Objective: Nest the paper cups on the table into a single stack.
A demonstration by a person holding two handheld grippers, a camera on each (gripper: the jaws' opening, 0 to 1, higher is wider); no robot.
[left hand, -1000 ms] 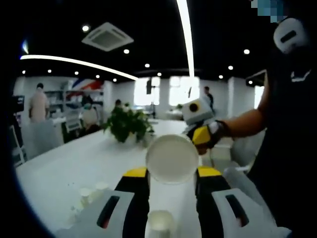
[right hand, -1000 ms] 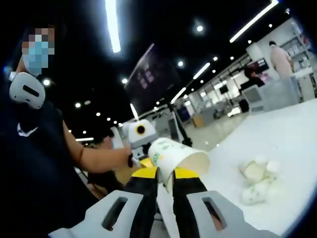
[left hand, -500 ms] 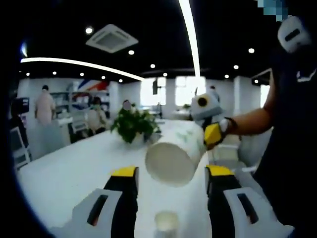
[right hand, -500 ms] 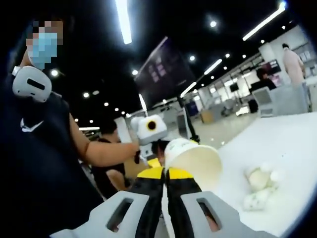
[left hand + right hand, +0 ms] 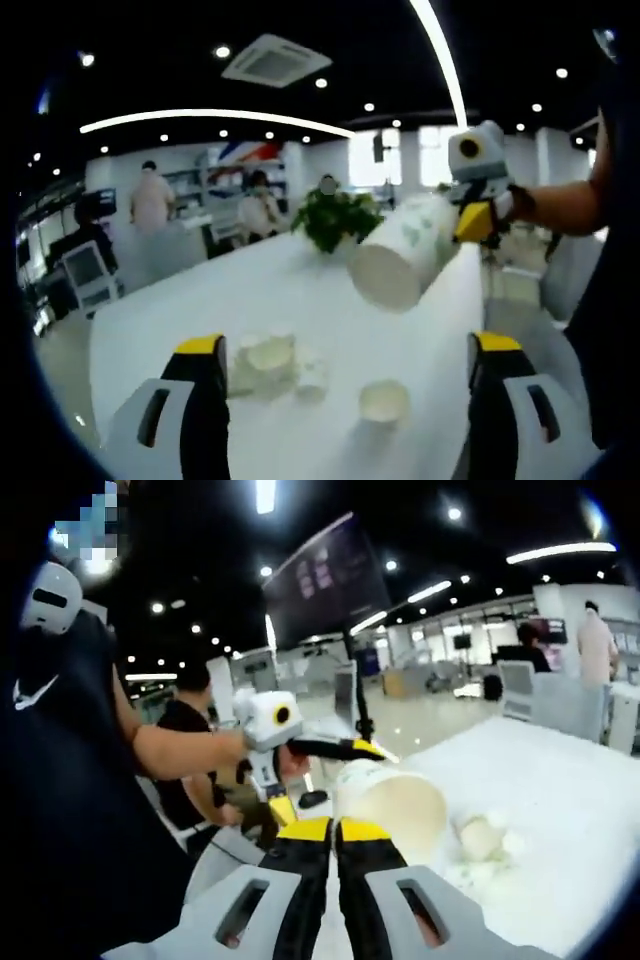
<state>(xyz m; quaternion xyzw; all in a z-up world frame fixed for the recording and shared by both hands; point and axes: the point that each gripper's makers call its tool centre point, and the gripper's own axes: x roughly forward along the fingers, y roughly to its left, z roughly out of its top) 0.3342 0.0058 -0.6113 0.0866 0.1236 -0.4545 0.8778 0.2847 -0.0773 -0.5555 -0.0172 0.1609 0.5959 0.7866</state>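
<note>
Right gripper (image 5: 336, 830) clamping rim of paper cup (image 5: 392, 798), cup lying sideways. Left gripper (image 5: 345, 352) gaping, holding nothing; upright cup (image 5: 384, 402) sitting between its jaws, nearest it.

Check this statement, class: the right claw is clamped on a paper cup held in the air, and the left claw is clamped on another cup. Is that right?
Not quite. The right claw is indeed clamped on a paper cup held in the air, but the left claw is open and holds nothing; the left gripper view shows its jaws spread wide over the table.
</note>
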